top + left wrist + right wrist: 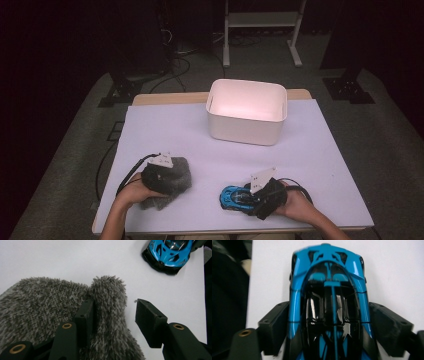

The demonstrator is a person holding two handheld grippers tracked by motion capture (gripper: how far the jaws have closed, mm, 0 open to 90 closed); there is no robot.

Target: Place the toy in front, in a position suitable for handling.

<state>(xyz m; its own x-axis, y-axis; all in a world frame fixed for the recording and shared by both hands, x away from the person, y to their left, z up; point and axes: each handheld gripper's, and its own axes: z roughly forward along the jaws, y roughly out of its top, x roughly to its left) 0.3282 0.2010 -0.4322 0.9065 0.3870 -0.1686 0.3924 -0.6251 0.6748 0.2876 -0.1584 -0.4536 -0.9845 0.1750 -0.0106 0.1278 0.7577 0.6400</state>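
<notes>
So we've got the table (320, 150) with a white bin (247, 111) at the far side, a grey fuzzy cloth (172, 182) near left under our open left tool (112, 315), and the blue toy car (236, 197) (near right) between the right tool's (329, 322) spread jaws.

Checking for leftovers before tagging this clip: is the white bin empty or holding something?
Empty as far as shown: the white bin stands upright at the table's far side, and the high view shows bare inner walls and floor; its near inside corner is hidden.
</notes>
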